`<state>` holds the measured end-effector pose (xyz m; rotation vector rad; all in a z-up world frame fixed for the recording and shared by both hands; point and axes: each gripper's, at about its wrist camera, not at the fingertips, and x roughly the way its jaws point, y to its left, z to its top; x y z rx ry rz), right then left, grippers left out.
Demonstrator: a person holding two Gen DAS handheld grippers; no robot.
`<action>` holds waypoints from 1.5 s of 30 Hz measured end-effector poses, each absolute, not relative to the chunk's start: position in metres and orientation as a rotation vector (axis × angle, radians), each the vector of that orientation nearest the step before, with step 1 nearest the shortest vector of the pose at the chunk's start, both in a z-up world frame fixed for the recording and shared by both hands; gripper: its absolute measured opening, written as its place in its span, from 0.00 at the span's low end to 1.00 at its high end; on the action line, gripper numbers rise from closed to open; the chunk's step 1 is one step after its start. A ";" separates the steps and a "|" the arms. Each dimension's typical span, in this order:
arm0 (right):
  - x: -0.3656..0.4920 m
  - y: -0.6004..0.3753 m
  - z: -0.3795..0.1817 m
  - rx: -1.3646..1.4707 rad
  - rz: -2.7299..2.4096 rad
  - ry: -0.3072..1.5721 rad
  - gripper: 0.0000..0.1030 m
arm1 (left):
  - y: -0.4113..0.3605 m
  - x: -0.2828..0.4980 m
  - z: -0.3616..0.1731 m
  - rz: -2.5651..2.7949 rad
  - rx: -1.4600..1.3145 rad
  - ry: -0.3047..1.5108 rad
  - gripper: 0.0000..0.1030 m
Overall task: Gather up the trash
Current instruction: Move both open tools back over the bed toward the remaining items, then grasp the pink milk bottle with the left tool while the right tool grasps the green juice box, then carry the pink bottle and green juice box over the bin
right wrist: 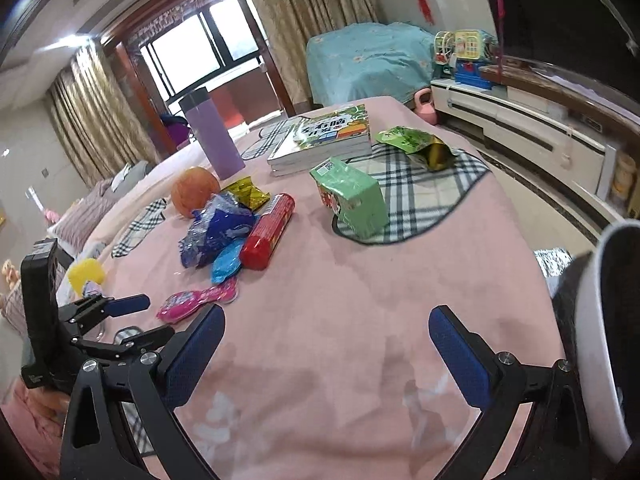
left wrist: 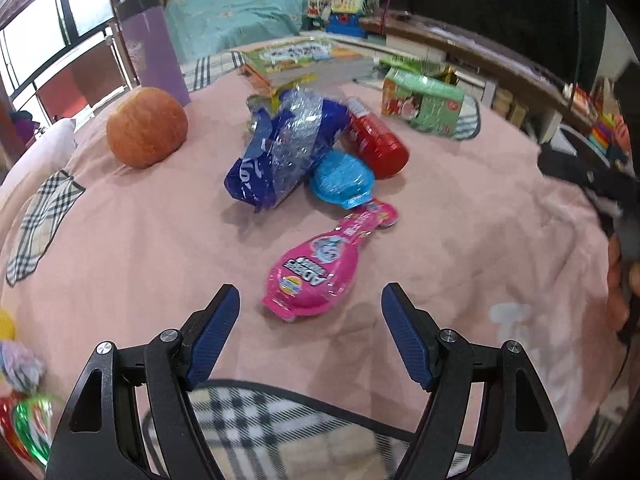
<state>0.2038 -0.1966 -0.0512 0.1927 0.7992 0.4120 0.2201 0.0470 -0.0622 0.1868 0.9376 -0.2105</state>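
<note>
A pink wrapper [left wrist: 316,268] lies on the pink tablecloth [left wrist: 140,248] just beyond my open, empty left gripper [left wrist: 310,308]. Behind it sit a light blue wrapper [left wrist: 340,178], a crumpled blue bag [left wrist: 280,152] and a red tube [left wrist: 376,136]. In the right wrist view the same pile shows at the left: pink wrapper [right wrist: 196,300], blue bag [right wrist: 216,232], red tube [right wrist: 268,232]. My right gripper [right wrist: 326,332] is open and empty over bare cloth. The left gripper [right wrist: 120,316] shows at the left edge.
An orange fruit [left wrist: 146,132], a purple cup [right wrist: 210,136], books [right wrist: 320,136], a green carton [right wrist: 352,196], a green packet [right wrist: 416,144] and a gold wrapper [right wrist: 248,194] stand on the table. A white bin rim [right wrist: 600,340] is at the right.
</note>
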 end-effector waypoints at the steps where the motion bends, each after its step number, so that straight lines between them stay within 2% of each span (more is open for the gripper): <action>1: 0.211 -0.195 -0.053 0.185 0.415 0.803 0.99 | 0.047 0.222 -0.064 -0.207 0.197 0.940 0.73; 8: 0.257 -0.184 -0.068 0.131 0.412 0.834 0.98 | 0.045 0.235 -0.074 -0.207 0.197 0.961 0.72; 12: 0.281 -0.180 -0.076 0.113 0.409 0.862 0.97 | 0.044 0.237 -0.074 -0.221 0.156 0.961 0.54; 16: 0.299 -0.177 -0.077 0.080 0.392 0.864 0.97 | 0.039 0.237 -0.074 -0.220 0.147 0.949 0.45; 19: 0.311 -0.174 -0.079 0.071 0.389 0.877 0.91 | 0.034 0.235 -0.074 -0.210 0.124 0.943 0.44; 20: 0.315 -0.174 -0.081 0.074 0.391 0.886 0.85 | 0.032 0.234 -0.074 -0.210 0.119 0.942 0.44; 23: 0.321 -0.173 -0.084 0.072 0.381 0.913 0.46 | 0.025 0.231 -0.072 -0.224 0.093 0.942 0.44; 24: 0.319 -0.174 -0.084 0.066 0.372 0.910 0.38 | 0.023 0.229 -0.071 -0.229 0.082 0.943 0.43; 45: 0.188 -0.238 -0.062 0.288 0.315 0.826 0.37 | -0.033 0.200 -0.056 -0.314 -0.048 0.925 0.43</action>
